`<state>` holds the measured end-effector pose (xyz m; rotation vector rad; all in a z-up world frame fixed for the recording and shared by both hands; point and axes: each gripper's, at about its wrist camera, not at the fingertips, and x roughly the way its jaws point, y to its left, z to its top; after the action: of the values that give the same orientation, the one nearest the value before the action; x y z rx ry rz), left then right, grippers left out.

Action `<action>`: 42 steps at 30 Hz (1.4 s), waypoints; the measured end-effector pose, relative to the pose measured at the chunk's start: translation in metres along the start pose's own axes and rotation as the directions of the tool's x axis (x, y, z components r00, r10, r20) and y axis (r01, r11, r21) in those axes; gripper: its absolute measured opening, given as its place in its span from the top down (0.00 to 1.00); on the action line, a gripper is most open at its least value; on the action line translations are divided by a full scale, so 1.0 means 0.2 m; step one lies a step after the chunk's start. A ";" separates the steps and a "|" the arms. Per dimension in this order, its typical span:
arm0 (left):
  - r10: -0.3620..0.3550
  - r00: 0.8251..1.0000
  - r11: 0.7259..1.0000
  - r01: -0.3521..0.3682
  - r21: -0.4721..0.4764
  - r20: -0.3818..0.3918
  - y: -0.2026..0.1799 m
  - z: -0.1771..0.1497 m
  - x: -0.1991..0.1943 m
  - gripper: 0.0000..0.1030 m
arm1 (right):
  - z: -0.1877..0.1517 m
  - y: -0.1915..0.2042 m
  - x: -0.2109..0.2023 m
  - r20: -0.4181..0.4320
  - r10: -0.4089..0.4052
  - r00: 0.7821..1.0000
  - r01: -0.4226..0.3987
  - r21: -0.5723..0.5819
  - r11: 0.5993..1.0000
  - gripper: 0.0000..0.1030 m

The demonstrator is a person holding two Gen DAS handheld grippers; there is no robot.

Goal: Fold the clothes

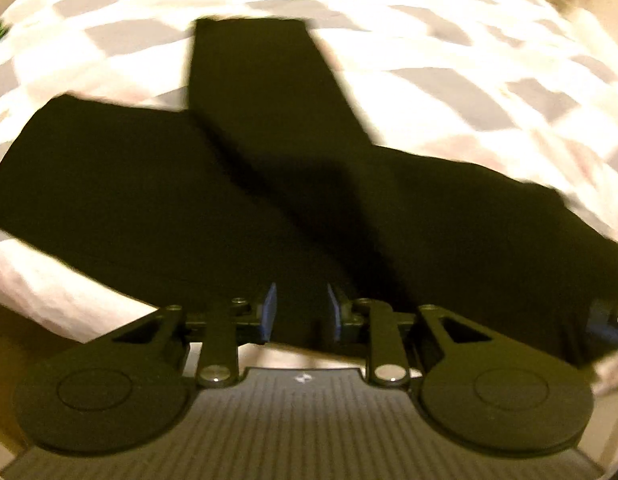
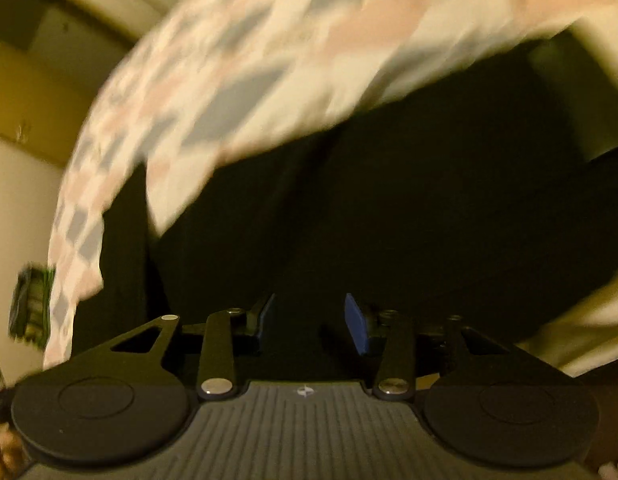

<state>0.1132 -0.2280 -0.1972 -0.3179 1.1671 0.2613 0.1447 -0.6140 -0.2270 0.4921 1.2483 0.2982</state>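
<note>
Bedspread (image 1: 449, 52), checked white/grey/pink, fills most of both views and carries the job. Black trousers (image 1: 149, 200) lie on it, spread wide: two legs run away from the waistband end, which sits nearest the left gripper, w/ one leg fanning off to the left and the other going straight up the bedspread, so they form a V, not stacked. No crease or doubled layer shows in the left wrist view; as far as that goes, legs aren't laid together and no lengthwise fold is seen. Right wrist view is blurred; dark cloth only, fold state there can't be told.

Left gripper (image 1: 300, 312) sits at the near edge of the trousers, blue pads apart w/ black cloth between them; whether they pinch it, can't tell. Right gripper (image 2: 312, 320) likewise: pads apart, over dark cloth, grip unclear.
</note>
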 end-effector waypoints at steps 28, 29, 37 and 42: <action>-0.119 0.957 0.992 0.123 -0.001 -0.264 0.71 0.98 0.42 0.66 | 0.36 0.97 1.02 0.007 0.178 0.984 -0.176 0.193 0.965 0.48; -0.130 0.954 0.991 0.133 -0.008 -0.270 0.71 0.99 0.44 0.66 | 0.37 1.00 1.04 -0.012 0.191 0.982 -0.186 0.166 0.968 0.60; -0.168 0.959 0.984 0.147 -0.105 -0.227 0.90 0.97 0.33 0.67 | 0.28 1.41 0.87 0.007 0.252 0.968 -0.238 -0.309 0.921 0.88; -0.112 0.979 0.960 0.062 -0.272 -0.171 1.20 0.71 0.05 0.67 | -0.02 1.71 0.84 -0.178 0.289 0.941 -0.337 -0.597 0.728 0.81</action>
<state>0.1512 0.0471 -0.1820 -0.6397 1.2997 0.3159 0.2089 -0.2391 -0.1929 0.1086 1.0495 0.9952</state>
